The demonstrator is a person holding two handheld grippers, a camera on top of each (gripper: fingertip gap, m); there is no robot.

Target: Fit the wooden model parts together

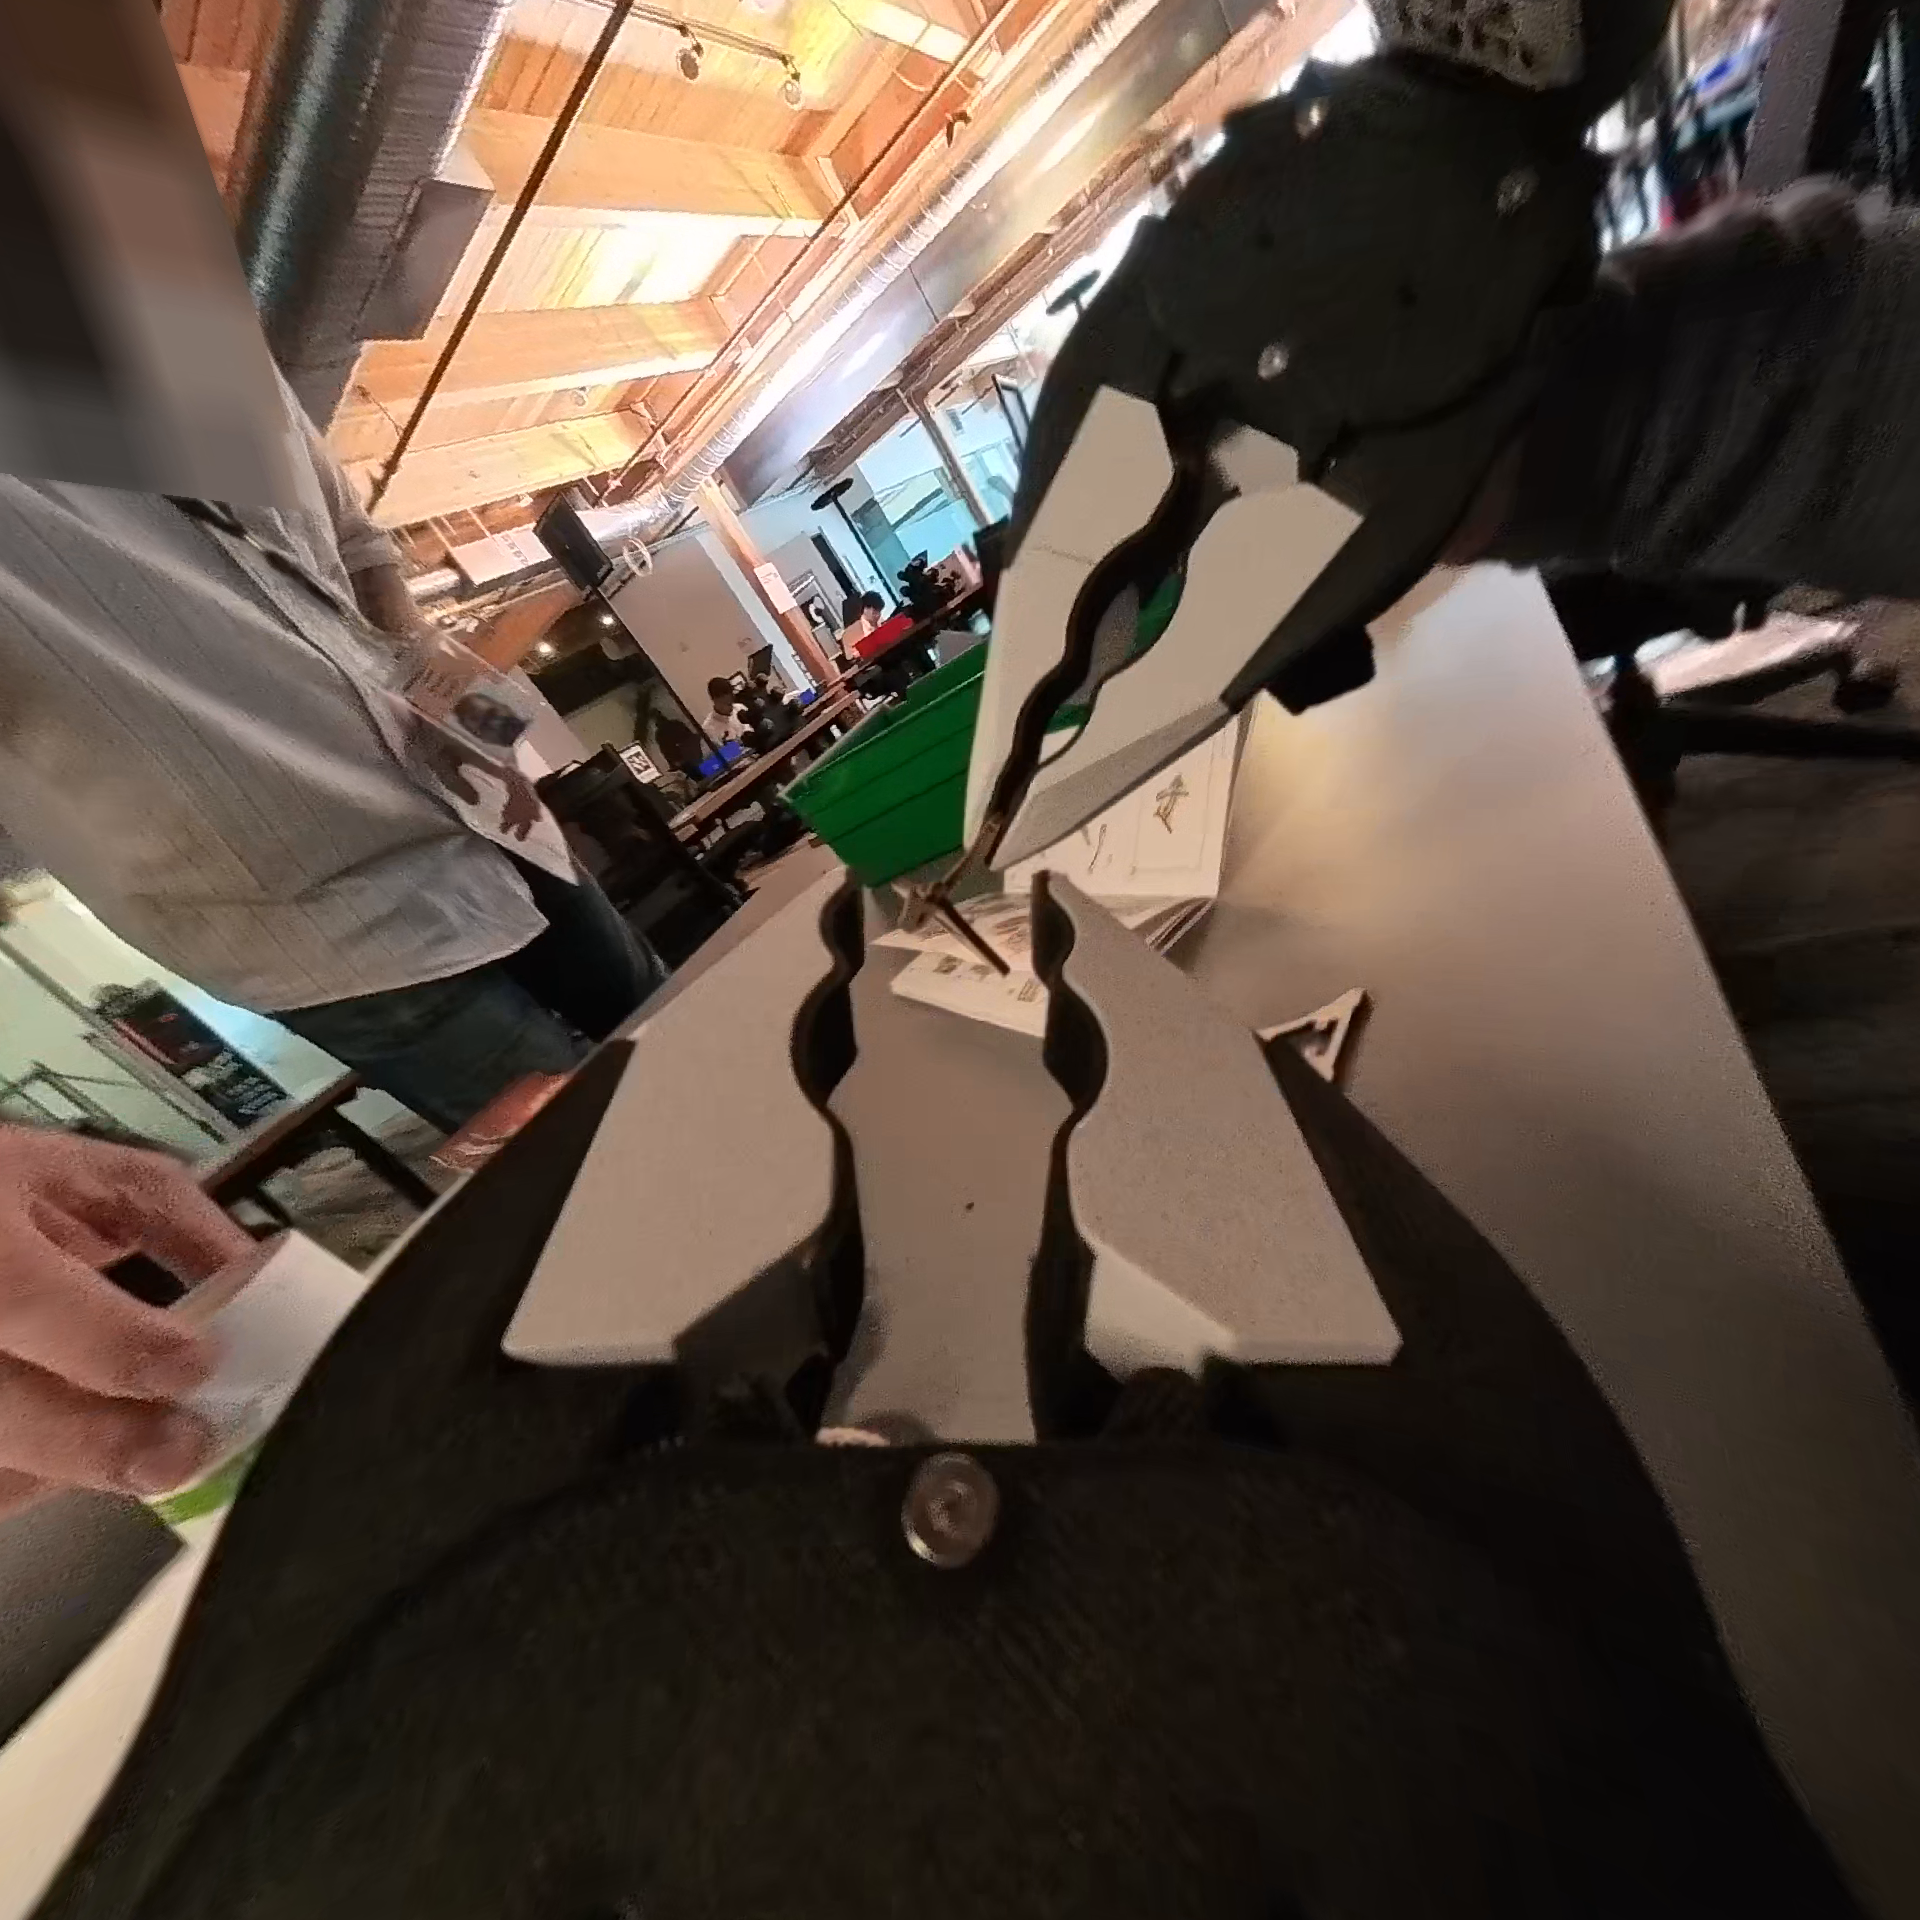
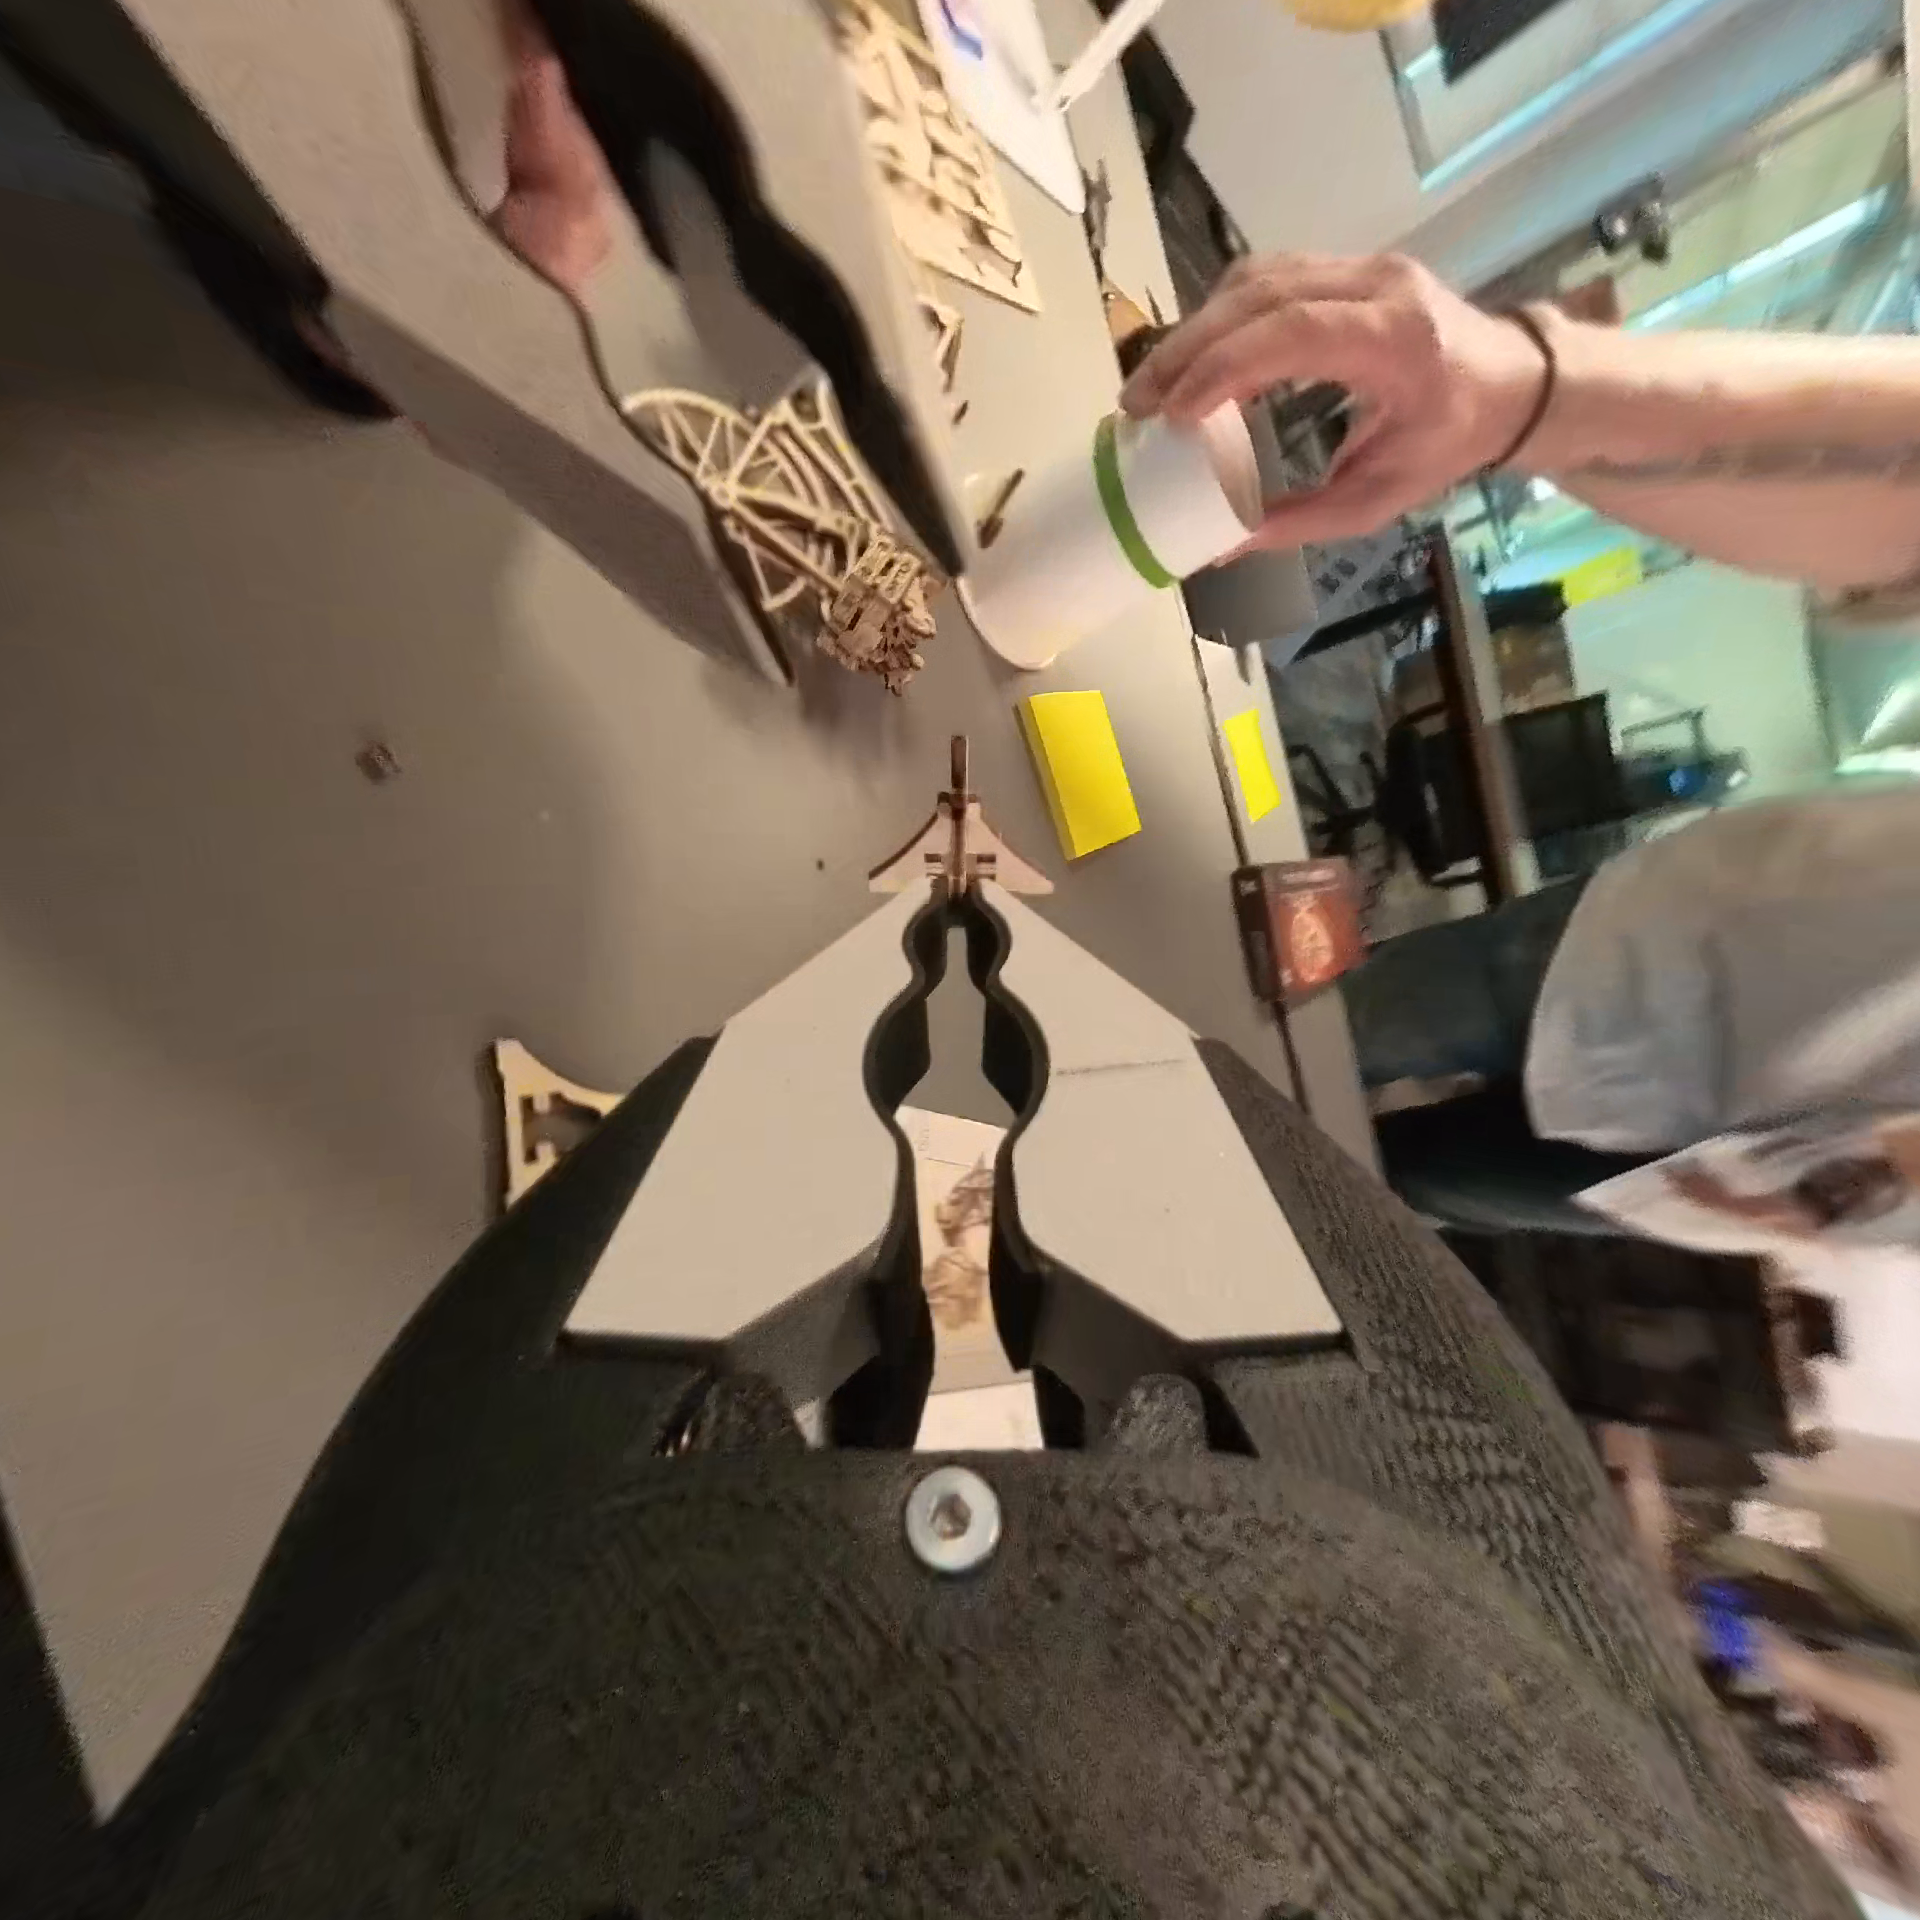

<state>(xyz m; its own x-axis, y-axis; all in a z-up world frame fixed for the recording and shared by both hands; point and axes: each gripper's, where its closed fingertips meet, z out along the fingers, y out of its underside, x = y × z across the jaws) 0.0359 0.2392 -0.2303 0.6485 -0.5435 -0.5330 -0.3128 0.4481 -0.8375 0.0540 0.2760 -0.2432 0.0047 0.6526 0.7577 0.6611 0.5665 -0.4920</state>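
Note:
My right gripper [image 2: 954, 902] is shut on a small wing-shaped wooden part [image 2: 958, 854] with a thin stick through it, held just above the grey table [image 2: 312, 883]. In the left wrist view the right gripper [image 1: 982, 847] comes down from the upper right, with the part [image 1: 925, 912] at its tips right in front of my left gripper [image 1: 948, 891]. The left gripper is open and nothing shows between its fingers. In the right wrist view a lattice wooden model [image 2: 774, 499] shows in the gap of the left gripper [image 2: 868, 613], apparently beneath it.
A flat wooden piece [image 2: 530, 1112] lies on the table, with instruction sheets [image 1: 966, 982], a green bin [image 1: 894, 769], a yellow note pad [image 2: 1081, 774] and a sheet of wooden parts [image 2: 935, 156]. A person's hand [image 2: 1340, 405] holds a white roll [image 2: 1164, 499] near the table's edge. Left tips to right tips: about 5 cm. Left tips and right tips are each some 15 cm from the lattice wooden model [image 2: 774, 499].

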